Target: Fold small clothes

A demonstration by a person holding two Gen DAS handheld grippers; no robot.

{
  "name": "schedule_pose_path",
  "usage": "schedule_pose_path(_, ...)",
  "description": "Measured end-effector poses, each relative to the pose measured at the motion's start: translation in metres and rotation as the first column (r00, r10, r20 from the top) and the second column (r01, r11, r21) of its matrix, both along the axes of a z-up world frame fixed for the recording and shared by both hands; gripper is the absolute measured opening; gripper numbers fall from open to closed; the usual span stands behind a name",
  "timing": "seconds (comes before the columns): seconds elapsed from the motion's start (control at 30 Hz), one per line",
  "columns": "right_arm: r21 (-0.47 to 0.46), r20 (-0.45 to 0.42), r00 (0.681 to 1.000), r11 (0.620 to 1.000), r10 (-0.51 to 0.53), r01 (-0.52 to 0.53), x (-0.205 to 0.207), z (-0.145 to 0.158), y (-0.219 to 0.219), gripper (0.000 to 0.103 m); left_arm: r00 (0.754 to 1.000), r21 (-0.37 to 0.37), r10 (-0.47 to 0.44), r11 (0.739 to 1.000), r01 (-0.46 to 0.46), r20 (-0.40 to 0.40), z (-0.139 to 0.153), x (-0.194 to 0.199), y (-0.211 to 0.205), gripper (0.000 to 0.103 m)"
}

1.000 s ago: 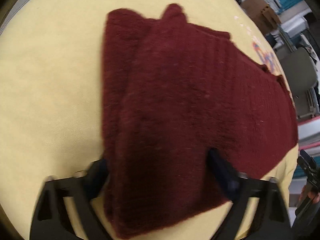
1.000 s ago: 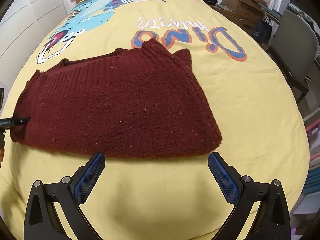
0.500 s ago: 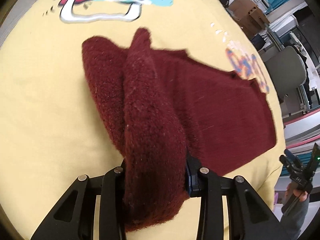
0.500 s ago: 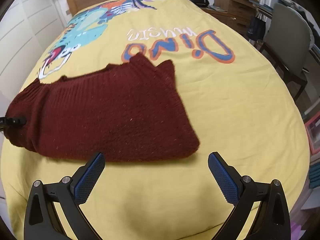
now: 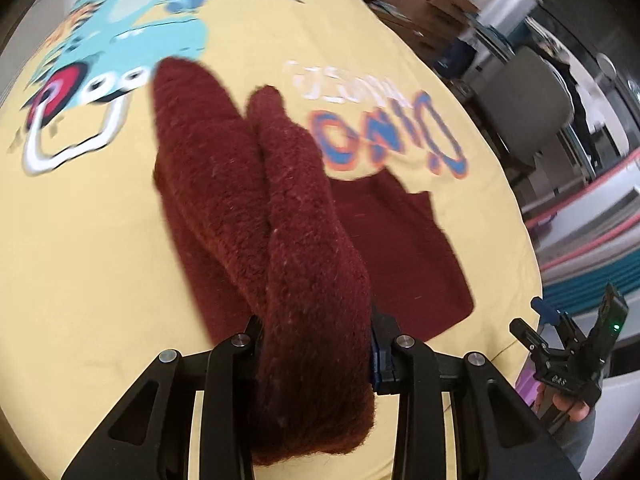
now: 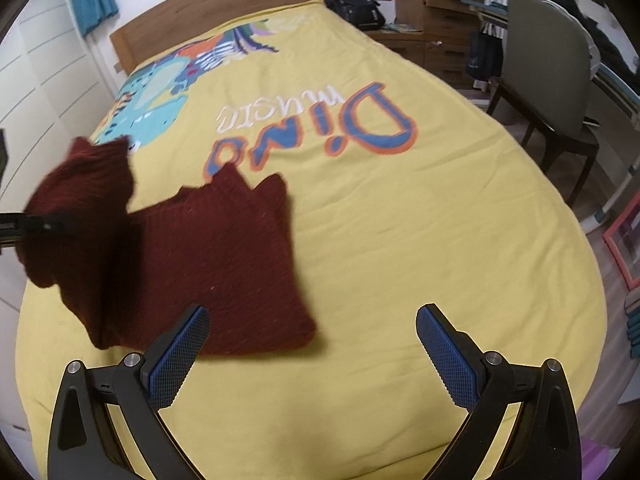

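Observation:
A dark red knitted sweater [image 5: 280, 208] lies partly on the yellow bedspread [image 5: 80, 240]. My left gripper [image 5: 316, 344] is shut on a thick bunched fold of it, and that end hangs lifted off the bed. In the right wrist view the raised end of the sweater [image 6: 80, 200] is at the left, with the left gripper's finger [image 6: 40, 222] across it. The remainder of the sweater lies flat. My right gripper [image 6: 313, 314] stands open above the bedspread [image 6: 400, 240], just right of the sweater's near corner, holding nothing. It also shows as the right gripper [image 5: 568, 344] off the bed's edge.
The bedspread carries a dinosaur print [image 6: 160, 92] and large lettering [image 6: 320, 128]. A wooden headboard [image 6: 216, 20] is at the far end. A black backpack [image 6: 354, 0], wooden drawers [image 6: 436, 4] and a grey chair [image 6: 548, 80] stand along the right side.
The left gripper closed on the sweater's end and lifted it up and across the lying part. The right gripper rose and drew back, staying open.

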State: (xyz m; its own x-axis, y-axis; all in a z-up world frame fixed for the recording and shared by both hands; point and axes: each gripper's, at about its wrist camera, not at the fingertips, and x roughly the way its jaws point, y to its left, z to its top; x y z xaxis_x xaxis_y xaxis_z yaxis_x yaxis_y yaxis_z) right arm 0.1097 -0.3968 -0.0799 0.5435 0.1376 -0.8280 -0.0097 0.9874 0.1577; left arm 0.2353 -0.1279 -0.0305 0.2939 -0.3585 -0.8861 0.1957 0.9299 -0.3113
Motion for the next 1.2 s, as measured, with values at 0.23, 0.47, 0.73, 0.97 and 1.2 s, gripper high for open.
schedule_pose_path(0.23,-0.012,-0.060,0.998,0.999,-0.034,0.033,-0.003,-0.015,-0.025,0.103,0.995,0.087,-0.092,0.992,0.096,-0.041,-0.042,0.011,-0.099,0.028)
schedule_pose_path(0.47,-0.012,-0.144,0.988,0.999,-0.051,0.049,-0.012,-0.040,-0.036,0.103,0.996,0.236,-0.060,0.969,0.075,-0.071,-0.086,0.013,-0.131,0.036)
schedule_pose_path(0.73,0.000,-0.144,0.988,0.998,-0.059,0.059,-0.016,-0.041,-0.042,0.103,0.997,0.244,-0.055,0.967,0.066,-0.052,-0.071,0.017,-0.133,0.067)
schedule_pose_path(0.97,-0.008,-0.108,0.994,1.000,-0.023,0.022,-0.016,-0.022,-0.030,0.103,0.999,0.192,-0.050,0.980,0.046,0.016,-0.034,0.012,-0.124,0.099)
schedule_pose_path(1.2,-0.028,-0.057,0.995,0.997,0.076,-0.078,-0.006,0.009,0.009,0.103,0.998,0.188,0.005,0.982,-0.017,0.065,-0.006,0.004,-0.089,0.102)
